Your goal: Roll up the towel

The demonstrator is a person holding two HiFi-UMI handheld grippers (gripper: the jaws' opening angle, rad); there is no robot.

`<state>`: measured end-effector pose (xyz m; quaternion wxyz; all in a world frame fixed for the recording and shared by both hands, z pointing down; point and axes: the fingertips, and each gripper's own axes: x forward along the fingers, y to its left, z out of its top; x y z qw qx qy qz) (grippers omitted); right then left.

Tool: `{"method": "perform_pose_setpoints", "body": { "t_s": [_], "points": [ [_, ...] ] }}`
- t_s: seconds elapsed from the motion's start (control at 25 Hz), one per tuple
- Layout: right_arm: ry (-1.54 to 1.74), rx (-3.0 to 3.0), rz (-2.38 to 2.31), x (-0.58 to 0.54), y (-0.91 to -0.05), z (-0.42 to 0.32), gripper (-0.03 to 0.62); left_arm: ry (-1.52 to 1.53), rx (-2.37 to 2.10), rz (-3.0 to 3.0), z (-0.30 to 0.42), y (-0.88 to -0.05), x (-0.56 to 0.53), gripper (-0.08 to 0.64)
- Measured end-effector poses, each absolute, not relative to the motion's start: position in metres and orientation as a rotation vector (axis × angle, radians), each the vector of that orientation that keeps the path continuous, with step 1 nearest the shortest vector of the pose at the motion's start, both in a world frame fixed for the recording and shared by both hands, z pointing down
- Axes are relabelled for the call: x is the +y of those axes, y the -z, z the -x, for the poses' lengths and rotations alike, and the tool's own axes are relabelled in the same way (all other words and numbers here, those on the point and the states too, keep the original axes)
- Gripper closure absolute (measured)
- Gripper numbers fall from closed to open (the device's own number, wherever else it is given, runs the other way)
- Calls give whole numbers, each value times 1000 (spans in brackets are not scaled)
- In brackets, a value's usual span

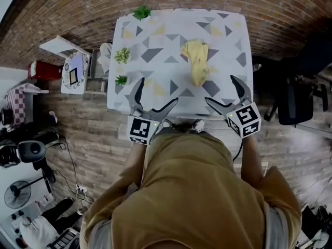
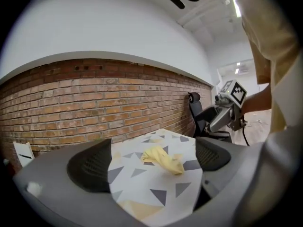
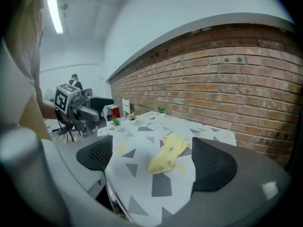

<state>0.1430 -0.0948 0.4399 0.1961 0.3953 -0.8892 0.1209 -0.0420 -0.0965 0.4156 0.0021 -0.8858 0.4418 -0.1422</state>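
A person in a tan shirt (image 1: 192,191) fills the bottom of the head view, right under the camera. Just above the shirt, at the lower left of the desk (image 1: 228,30), is the left gripper (image 1: 158,91). Its two jaws are wide apart and hold nothing. It hangs over the near edge of the desk. One small green plant (image 1: 141,12) stands at the desk's top left corner, and two more plants (image 1: 122,55) stand lower down the left edge. The yellow towel (image 1: 196,61) lies near the middle of the desk, a bit to the upper right. It is all crumpled, not rolled, and neither gripper touches it. The right gripper (image 1: 220,90) is at the lower right of the desk, and its jaws are also wide apart and empty. In both gripper views the towel shows far off between the jaws. A black chair (image 1: 293,97) stands on the floor at the right.
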Motion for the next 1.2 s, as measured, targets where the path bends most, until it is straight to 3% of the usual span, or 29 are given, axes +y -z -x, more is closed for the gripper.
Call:
{"method": "perform_pose_setpoints", "body": {
  "t_s": [0.12, 0.44, 0.76, 1.08, 1.12, 1.2],
  "points": [
    [-282, -2424, -1020, -98, -460, -140, 72, 480, 1400, 2788, 46, -428, -97, -48],
    [-150, -2259, -749, -126, -552, -132, 214, 659, 1212, 2856, 11, -493, -109, -12],
    [-257, -2137, -529, -148, -633, -117, 294, 1069, 794, 2895, -38, -592, -109, 166],
    [-320, -2088, -456, -156, -648, -114, 311, 1223, 462, 2833, -80, -626, -121, 216],
    [-325, -2083, -462, -157, -647, -114, 348, 1238, 426, 2825, -84, -630, -121, 216],
    [-344, -2076, -479, -154, -653, -113, 532, 1262, 373, 2813, -90, -638, -119, 216]
  ]
}}
